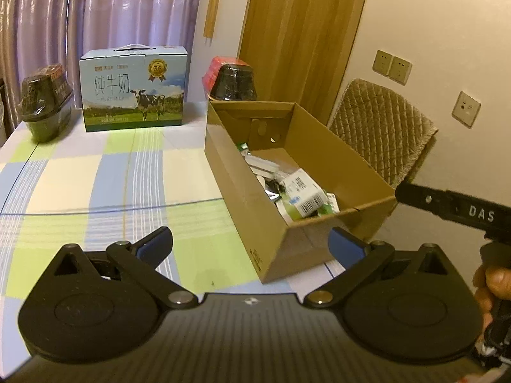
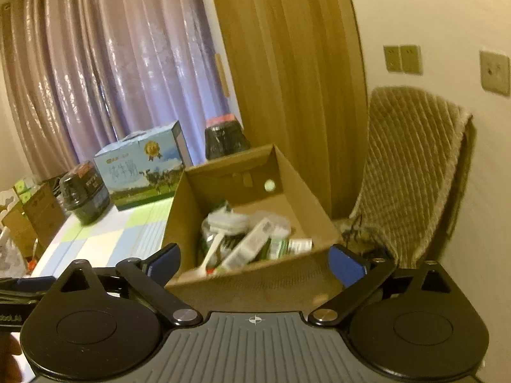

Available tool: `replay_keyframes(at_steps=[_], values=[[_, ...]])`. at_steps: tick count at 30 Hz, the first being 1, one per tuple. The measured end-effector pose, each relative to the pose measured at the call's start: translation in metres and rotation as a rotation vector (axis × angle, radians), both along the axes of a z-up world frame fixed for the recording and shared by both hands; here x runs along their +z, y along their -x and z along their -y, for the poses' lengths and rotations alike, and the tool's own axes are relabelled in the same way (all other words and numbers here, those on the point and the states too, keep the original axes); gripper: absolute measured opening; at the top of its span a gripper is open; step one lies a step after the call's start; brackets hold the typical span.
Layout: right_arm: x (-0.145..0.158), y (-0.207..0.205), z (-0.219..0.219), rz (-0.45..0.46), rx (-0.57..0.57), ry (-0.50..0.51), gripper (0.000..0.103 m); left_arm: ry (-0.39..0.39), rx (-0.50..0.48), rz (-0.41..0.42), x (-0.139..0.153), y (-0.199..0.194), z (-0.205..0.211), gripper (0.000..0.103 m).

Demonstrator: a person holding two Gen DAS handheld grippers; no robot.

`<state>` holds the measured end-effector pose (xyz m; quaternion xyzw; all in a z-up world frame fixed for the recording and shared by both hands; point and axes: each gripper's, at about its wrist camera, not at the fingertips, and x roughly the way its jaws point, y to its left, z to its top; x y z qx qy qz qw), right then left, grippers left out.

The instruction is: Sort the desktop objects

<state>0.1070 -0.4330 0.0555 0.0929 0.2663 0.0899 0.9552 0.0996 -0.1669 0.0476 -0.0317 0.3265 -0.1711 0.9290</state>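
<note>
hovering with jaws spread and empty, the left gripper (image 1: 250, 244) and right gripper (image 2: 255, 261) face the cardboard box (image 1: 322, 159) on the checked tablecloth (image 1: 105, 175). inside it lie small cartons (image 2: 252, 245) and packets, likely light and crushable; pinch one across its flat sides. beyond stands a milk carton case (image 1: 134, 89).

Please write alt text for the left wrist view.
An open left gripper hovers over a checked tablecloth, beside an open cardboard box of small packages. A milk carton stands behind.
</note>
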Motion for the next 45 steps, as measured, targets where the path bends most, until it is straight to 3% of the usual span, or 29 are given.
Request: replay_keyframes(at_steps=[12,21,45], values=[[0.032,0.054,0.014,-0.062,-0.036,0.015,0.101,-0.048,0.059,-0.077,0.012,0.048,0.008,0.102],[0.037,0.080,0.017,-0.104,-0.034,-0.008,0.101,-0.039,0.074,-0.121,0.016,0.070,0.017,0.102],[0.041,0.081,0.017,-0.105,-0.034,-0.005,0.101,-0.059,0.068,-0.114,0.014,0.066,0.028,0.102]])
